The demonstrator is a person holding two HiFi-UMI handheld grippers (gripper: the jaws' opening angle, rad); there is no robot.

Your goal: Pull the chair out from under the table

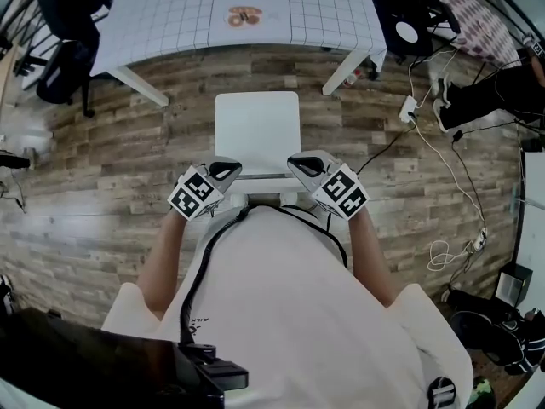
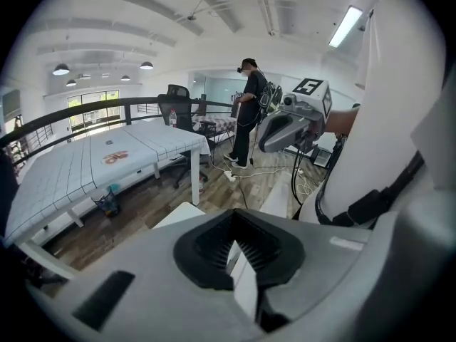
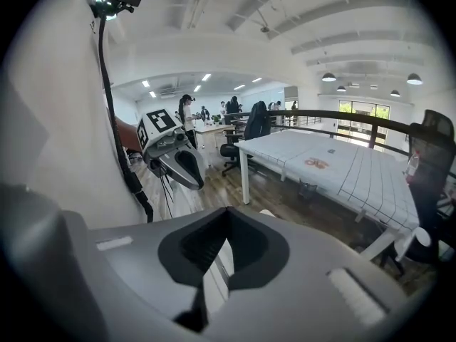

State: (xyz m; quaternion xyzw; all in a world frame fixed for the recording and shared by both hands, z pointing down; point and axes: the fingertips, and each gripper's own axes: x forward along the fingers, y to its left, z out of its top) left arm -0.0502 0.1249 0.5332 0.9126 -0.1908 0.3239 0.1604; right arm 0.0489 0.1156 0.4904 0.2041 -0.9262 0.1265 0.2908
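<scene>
1. Standing on the near side of the table (image 1: 170, 15), the white chair (image 1: 255, 126) has its seat fully out from under the tabletop, with bare floor between.
2. On the side away from the table, the left gripper (image 1: 226, 171) pinches the left end of the chair's top rail (image 1: 262, 177).
3. Beside it, the right gripper (image 1: 303, 165) is clamped on the same rail's right end.
4. Under the table sits a small dark bin (image 2: 108, 202); its contents cannot be made out.
</scene>
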